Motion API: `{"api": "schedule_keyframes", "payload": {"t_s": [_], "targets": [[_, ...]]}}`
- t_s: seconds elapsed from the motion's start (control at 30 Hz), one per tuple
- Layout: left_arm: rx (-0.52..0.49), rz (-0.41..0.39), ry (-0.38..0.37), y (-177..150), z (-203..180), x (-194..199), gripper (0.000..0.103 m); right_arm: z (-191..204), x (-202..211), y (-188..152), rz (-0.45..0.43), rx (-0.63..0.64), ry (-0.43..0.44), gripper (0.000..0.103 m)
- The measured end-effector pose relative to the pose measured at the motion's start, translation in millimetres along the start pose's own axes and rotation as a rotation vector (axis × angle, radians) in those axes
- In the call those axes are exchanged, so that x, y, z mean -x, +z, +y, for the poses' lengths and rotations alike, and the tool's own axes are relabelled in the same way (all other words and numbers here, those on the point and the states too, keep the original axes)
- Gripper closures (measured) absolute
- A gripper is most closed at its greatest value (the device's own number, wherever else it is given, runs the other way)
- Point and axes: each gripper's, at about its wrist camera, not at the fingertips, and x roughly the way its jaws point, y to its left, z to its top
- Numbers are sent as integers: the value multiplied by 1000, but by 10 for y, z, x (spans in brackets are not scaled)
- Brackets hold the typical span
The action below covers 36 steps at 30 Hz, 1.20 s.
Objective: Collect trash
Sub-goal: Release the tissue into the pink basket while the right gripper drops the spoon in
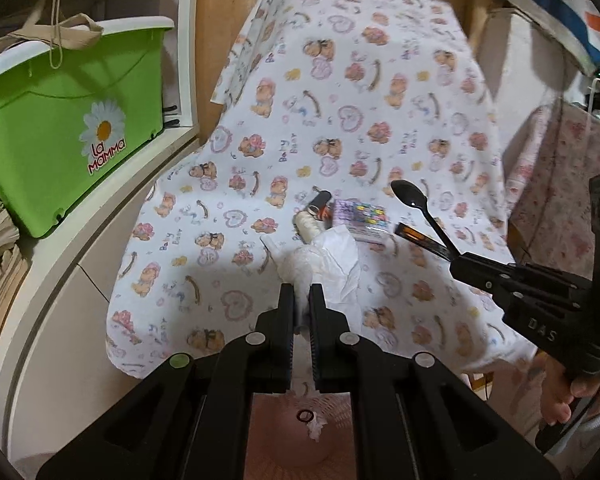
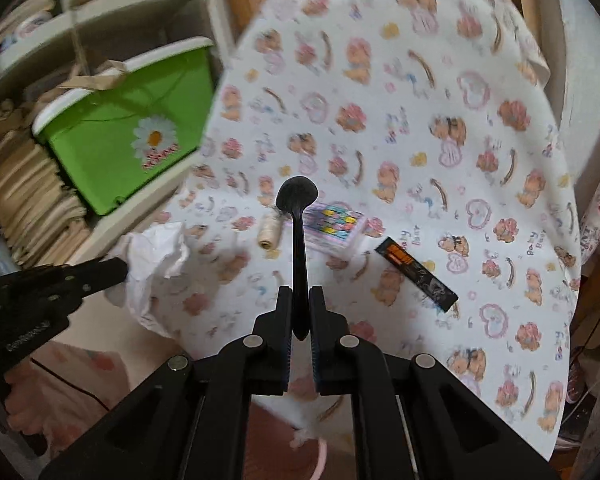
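- Far left: a green bin [image 1: 56,128] with a daisy sticker sits tilted on a white shelf [image 1: 180,136], well apart from the work area and not part of the job in hand.
- Left tool [image 1: 298,294]: jaws closed tight on a crumpled white tissue [image 1: 332,256]. The wad projects forward from the fingertips and appears lifted clear of the surface [image 1: 340,100], which is draped in a bear-print cloth.
- Directly below the left tool, a pinkish basket-like container [image 1: 300,432] shows between the tool's arms, a scrap of paper already inside. In my judgement this is the receptacle; it lies beneath and behind the tissue, so the coming move is a draw back and release.
- Centre of the surface: a cream thread spool [image 2: 269,230], a dark spool [image 1: 320,202] beside it and a patterned tissue pack [image 2: 334,226] lie close together. These do not look like trash.
- Right tool [image 2: 300,294]: jaws shut on the handle of a black plastic spoon [image 2: 298,216]. The spoon's long axis runs straight out along the fingers, bowl at the far end, held above the surface.
- Right of the spoon: a dark orange-printed wrapper [image 2: 418,274] lies flat on the cloth, long axis diagonal, nearer the right tool than the left. It is still to be collected, and both tools are occupied.
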Motion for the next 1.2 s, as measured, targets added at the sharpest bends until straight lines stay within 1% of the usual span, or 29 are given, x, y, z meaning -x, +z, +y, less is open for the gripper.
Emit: {"api": "schedule_keyframes", "payload": {"t_s": [0.1, 0.2, 0.23, 0.3, 0.4, 0.5, 0.57, 0.6, 0.67, 0.73, 0.8, 0.87, 0.93, 1.0, 1.13, 1.2], "targets": [[-9, 18, 4, -101, -16, 54, 97, 92, 207, -142, -12, -42, 31, 94], [-28, 78, 9, -236, -17, 44, 97, 195, 389, -326, -13, -59, 77, 94], [-40, 105, 3, -294, -11, 30, 97, 235, 427, -366, -12, -54, 92, 94], [-40, 149, 24, -404, 26, 2, 97, 335, 494, -441, -1, -28, 105, 94], [-3, 204, 19, -481, 115, -64, 97, 479, 511, -565, 30, 21, 123, 94], [21, 226, 43, -497, 199, -118, 97, 588, 398, -665, 88, 64, 130, 94], [18, 260, 61, -519, 234, -179, 97, 612, 248, -727, 167, 65, 189, 94], [22, 275, 55, -540, 252, -205, 97, 624, 188, -765, 194, 70, 192, 94], [16, 296, 37, -576, 253, -223, 97, 665, 135, -842, 219, 96, 176, 94], [0, 306, 45, -602, 234, -240, 97, 710, 91, -919, 257, 120, 198, 94], [6, 328, 51, -640, 250, -281, 97, 737, 56, -981, 286, 133, 208, 94], [35, 362, 39, -682, 299, -336, 97, 746, -2, -1053, 311, 142, 176, 94], [71, 419, 17, -754, 351, -432, 97, 722, -69, -1112, 332, 128, 151, 94], [101, 480, 2, -831, 385, -545, 97, 704, -196, -1183, 377, 112, 144, 94], [172, 568, -30, -949, 443, -728, 97, 709, -479, -1435, 489, 132, 103, 94], [188, 608, -19, -1019, 448, -837, 96, 696, -606, -1545, 545, 111, 105, 94]]}}
